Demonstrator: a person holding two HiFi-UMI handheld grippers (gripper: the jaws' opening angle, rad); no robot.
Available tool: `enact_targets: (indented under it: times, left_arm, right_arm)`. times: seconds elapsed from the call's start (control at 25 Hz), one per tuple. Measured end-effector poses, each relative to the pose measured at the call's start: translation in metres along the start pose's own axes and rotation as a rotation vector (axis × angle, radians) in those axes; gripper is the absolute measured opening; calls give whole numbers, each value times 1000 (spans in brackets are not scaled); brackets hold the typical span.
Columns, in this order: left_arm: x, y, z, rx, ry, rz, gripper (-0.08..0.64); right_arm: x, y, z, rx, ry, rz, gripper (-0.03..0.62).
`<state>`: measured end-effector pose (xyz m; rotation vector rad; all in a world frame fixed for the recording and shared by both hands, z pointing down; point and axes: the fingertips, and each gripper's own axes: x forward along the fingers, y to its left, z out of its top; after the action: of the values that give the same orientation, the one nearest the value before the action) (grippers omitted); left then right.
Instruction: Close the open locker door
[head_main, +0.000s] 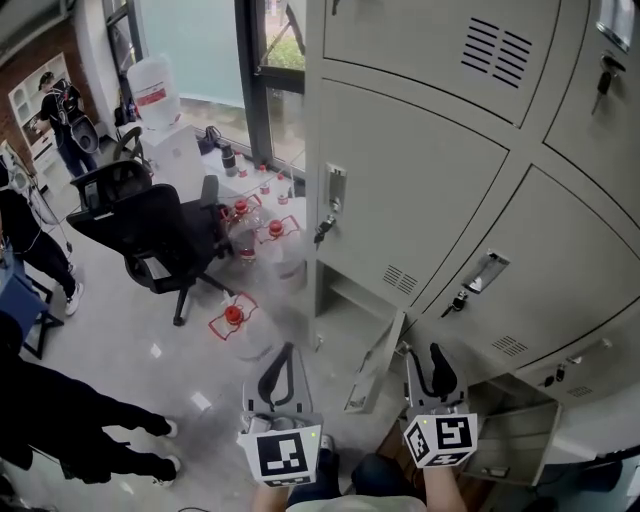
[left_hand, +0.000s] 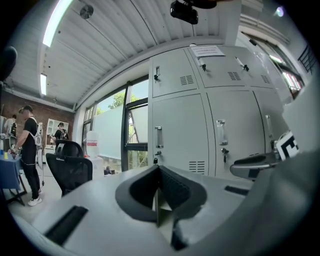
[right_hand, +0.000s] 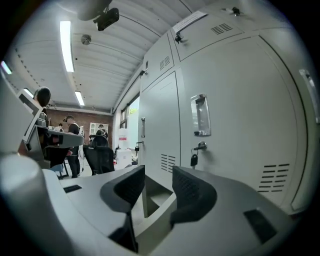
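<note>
Locker door (head_main: 375, 365) ajar on bottom row, left gripper (left_hand: 159, 172) jaws clenched together, right gripper (right_hand: 158, 176) jaws released

Pale floor (head_main: 115, 335) bears office chair (head_main: 160, 235) and, seemingly, water jugs (head_main: 246, 332).

left tongs (head_main: 289, 350) | right tongs (head_main: 426, 360) | black jaws, grey bodies | black-white marker cubes (head_main: 283, 455)

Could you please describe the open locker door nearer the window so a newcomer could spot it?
Start at the grey lockers right of the window. In the bottom row, below the locker with keys hanging from its lock, a door stands swung outwards. Its neighbours above are shut, and the other open door lies farther from the window.
</note>
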<state>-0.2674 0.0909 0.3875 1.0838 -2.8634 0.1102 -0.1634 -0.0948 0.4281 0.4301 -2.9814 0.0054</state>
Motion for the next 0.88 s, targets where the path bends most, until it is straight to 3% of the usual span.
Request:
enact_targets:
  times: [0.32, 0.88]
  left_arm:
    - [-18, -5, -42, -9, 78, -13, 0]
    - [-34, -26, -86, -16, 162, -35, 0]
  right_arm:
    - [-19, 25, -55, 27, 113, 48, 166]
    - [-42, 52, -114, 60, 240, 134, 166]
